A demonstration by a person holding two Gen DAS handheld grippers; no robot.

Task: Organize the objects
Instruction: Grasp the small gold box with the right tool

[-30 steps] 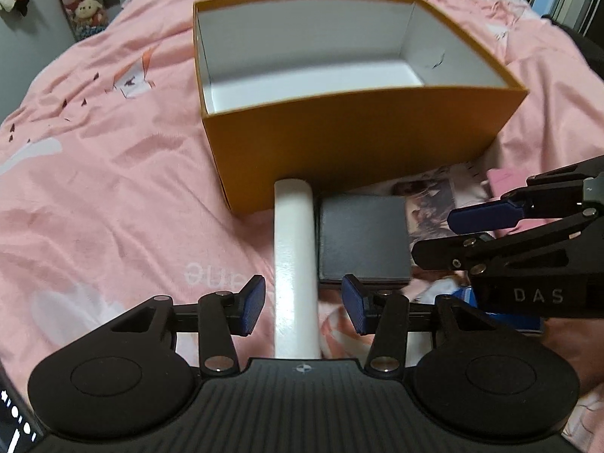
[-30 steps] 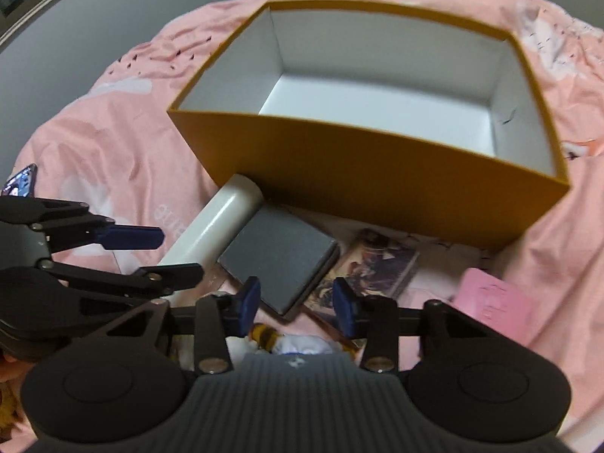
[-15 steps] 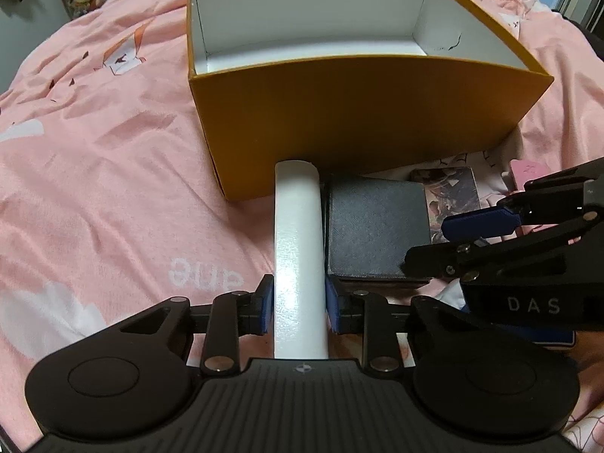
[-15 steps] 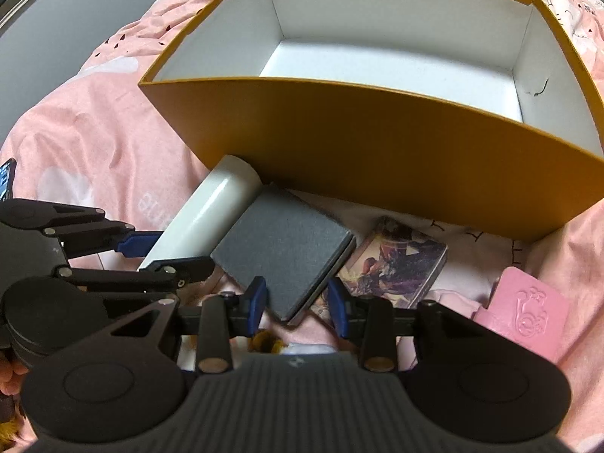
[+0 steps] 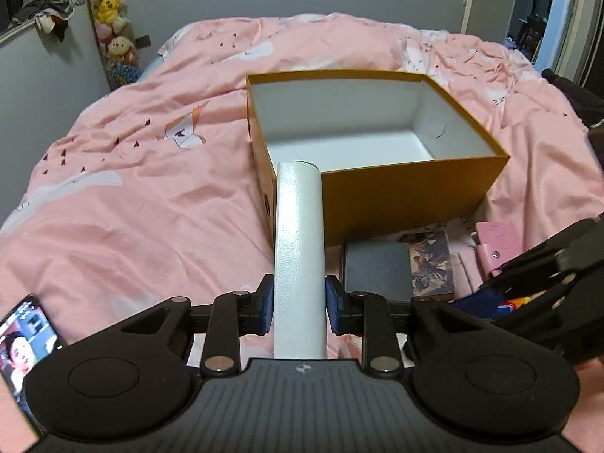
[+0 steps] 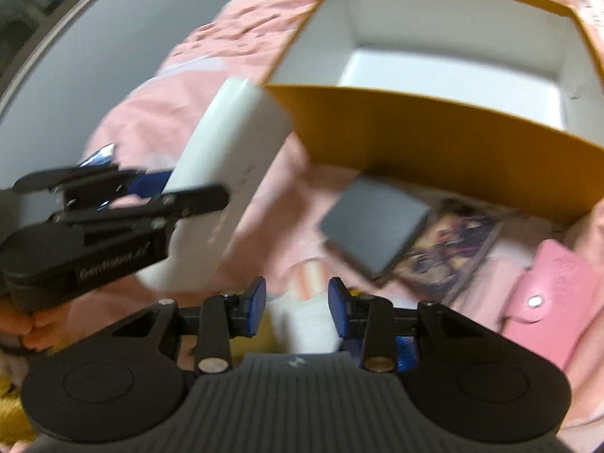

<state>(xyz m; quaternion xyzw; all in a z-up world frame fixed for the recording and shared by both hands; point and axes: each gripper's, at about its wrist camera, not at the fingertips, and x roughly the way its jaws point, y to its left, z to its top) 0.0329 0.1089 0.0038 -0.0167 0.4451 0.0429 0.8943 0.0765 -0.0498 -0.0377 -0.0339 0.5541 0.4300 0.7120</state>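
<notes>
My left gripper (image 5: 298,311) is shut on a long white tube (image 5: 299,249) and holds it lifted above the bed, its far end level with the near left corner of an open orange box (image 5: 407,196) with a white inside. The tube (image 6: 234,158) and left gripper (image 6: 158,204) also show in the right wrist view, left of the box (image 6: 434,128). My right gripper (image 6: 297,307) is open and empty, low over a white and striped item (image 6: 309,302). A grey square case (image 5: 377,270), a picture card (image 5: 430,260) and a pink pouch (image 5: 494,241) lie in front of the box.
The pink duvet (image 5: 151,188) covers the bed. A phone (image 5: 22,339) with a lit screen lies at the lower left. Plush toys (image 5: 109,19) hang on the far wall. Blue and yellow items (image 5: 498,302) lie under the right gripper (image 5: 547,271).
My left gripper closed on the white tube and lifted it off the bed. The right gripper drew back from the grey case, still open; its view is blurred.
</notes>
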